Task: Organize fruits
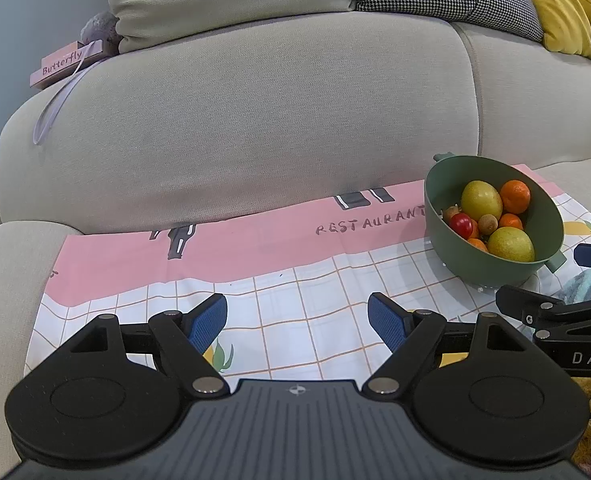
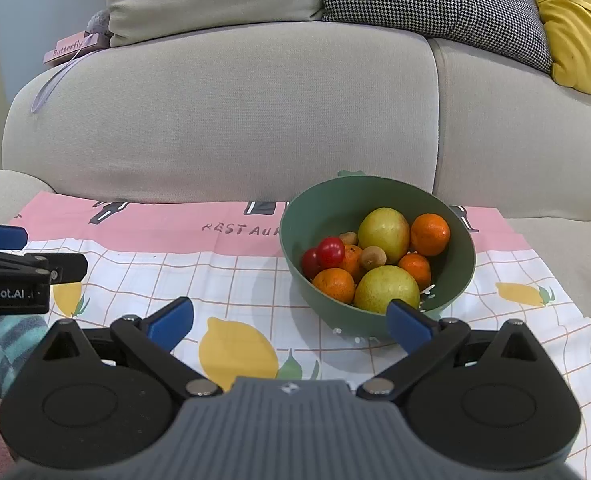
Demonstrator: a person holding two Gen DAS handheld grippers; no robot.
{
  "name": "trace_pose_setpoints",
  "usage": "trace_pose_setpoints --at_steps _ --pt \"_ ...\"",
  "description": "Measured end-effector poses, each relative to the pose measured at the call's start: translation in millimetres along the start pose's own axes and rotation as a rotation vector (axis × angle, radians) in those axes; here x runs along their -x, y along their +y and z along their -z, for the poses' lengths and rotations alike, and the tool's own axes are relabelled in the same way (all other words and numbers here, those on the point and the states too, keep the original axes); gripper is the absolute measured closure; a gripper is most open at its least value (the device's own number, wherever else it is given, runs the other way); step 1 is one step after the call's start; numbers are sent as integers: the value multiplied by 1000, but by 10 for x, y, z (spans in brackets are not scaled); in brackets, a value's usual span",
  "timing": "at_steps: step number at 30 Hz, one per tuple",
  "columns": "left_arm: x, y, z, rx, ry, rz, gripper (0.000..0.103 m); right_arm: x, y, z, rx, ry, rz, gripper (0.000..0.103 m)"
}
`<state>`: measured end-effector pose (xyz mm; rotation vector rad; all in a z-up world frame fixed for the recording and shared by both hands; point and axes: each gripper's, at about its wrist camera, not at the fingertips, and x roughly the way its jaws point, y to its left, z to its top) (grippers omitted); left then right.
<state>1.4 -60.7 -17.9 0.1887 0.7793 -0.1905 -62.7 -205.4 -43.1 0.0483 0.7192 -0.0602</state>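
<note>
Cloth (image 2: 235, 272) says "RESTAURANT"; pink box (image 1: 61, 64) says "Butterfly". Green bowl (image 2: 459, 280) of fruit tilts toward near side. Left tongs (image 1: 297, 322), right tongs (image 2: 291, 324) both spread wide, holding nothing.

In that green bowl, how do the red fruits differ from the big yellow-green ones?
The red fruits are far smaller than the yellow-green fruits, and glossy deep red rather than dull yellow-green. The red ones sit at the left side of the green bowl; the yellow-green ones fill the middle and front. Both kinds are round and come in pairs.

Bright, even indoor light — soft shadows, no glare; sharp focus, with fisheye bending and dark corners.
</note>
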Motion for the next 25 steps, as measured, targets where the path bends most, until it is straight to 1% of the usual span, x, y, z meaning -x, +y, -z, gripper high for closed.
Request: trace_pose_setpoints --at_steps 9,18,25 --pt "0 -29 -1 -9 -1 6 11 4 3 3 0 2 0 4" --pt "10 -10 -5 10 -1 6 11 11 -7 35 5 7 -3 4" --pt "19 16 2 20 -6 21 11 -13 -4 14 9 16 -1 4"
